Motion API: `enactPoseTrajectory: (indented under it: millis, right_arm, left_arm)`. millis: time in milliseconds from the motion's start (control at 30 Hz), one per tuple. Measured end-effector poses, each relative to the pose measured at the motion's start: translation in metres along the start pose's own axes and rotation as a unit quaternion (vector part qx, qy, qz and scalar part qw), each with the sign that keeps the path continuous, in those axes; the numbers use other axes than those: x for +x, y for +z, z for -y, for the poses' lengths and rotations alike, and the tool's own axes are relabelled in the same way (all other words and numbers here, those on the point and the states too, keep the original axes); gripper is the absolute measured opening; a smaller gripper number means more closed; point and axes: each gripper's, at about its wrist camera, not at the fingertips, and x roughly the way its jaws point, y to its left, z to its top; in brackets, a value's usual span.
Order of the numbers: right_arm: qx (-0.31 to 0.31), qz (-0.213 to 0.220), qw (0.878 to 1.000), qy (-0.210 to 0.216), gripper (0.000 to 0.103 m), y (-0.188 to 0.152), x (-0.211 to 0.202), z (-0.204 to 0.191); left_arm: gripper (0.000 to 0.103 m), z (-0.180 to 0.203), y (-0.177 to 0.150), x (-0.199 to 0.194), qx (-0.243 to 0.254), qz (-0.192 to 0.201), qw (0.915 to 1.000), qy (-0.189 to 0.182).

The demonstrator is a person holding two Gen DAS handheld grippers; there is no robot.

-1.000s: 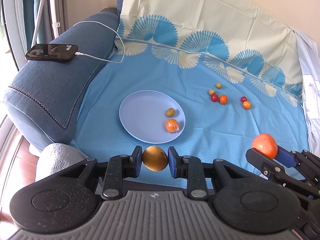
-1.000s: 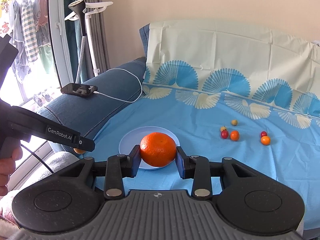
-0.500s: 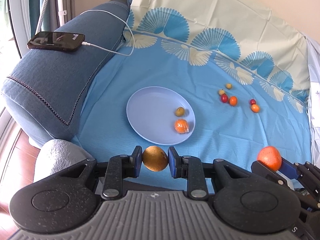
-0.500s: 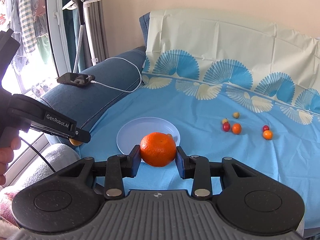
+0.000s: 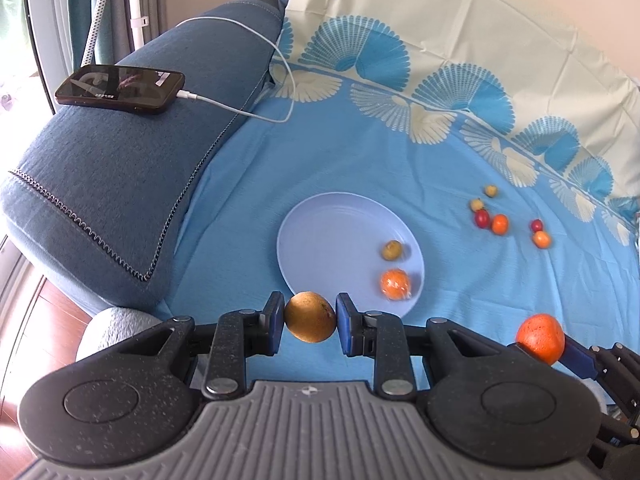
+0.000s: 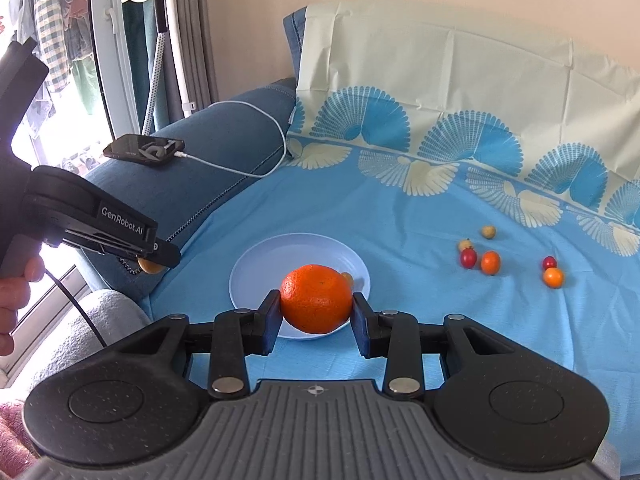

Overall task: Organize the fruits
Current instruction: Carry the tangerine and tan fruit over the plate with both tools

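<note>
- The left gripper [image 5: 310,323] pinches a brown-yellow fruit [image 5: 310,322] between its blue pads, held above the blue patterned cloth [image 5: 360,152], just short of the near rim of the light blue plate [image 5: 320,236].
- The right gripper [image 6: 316,305] is clamped on a large orange [image 6: 316,298], both pads pressed against its sides; the plate lies directly beyond it, partly hidden by the fruit.
- Ahead and to the right of the left gripper, the plate carries two pieces near its right edge: a small olive-coloured fruit [image 5: 392,249] and, nearer the tool, a small orange fruit [image 5: 395,284] that looks blurred.
- Farther ahead and to the right of both tools, six small fruits lie loose on the cloth: two yellowish ones [image 6: 488,232], a red one [image 6: 468,257] touching an orange one [image 6: 491,262], and, apart to the right, a second red one [image 6: 549,262] just beside another orange one [image 6: 553,277].
- From the left wrist view, the right gripper and its orange show at the lower right; from the right wrist view, the left gripper shows at the far left with the person's hand [image 6: 16,292] on its handle.
- Ahead to the left, a dark phone [image 5: 120,89] rests on the blue sofa arm [image 5: 100,184], a white cable [image 5: 248,108] plugged into it and trailing onto the cloth.
</note>
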Motion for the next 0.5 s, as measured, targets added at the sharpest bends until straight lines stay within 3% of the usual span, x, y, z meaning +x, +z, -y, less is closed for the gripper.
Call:
enactPoseTrajectory:
  millis: [500]
  right_arm:
    - [0.02, -0.048, 0.999, 0.009, 0.038, 0.017, 0.097, 0.016]
  left_arm:
    - [0.03, 0.011, 0.04, 0.091, 0.012, -0.036, 0.9992, 0.009]
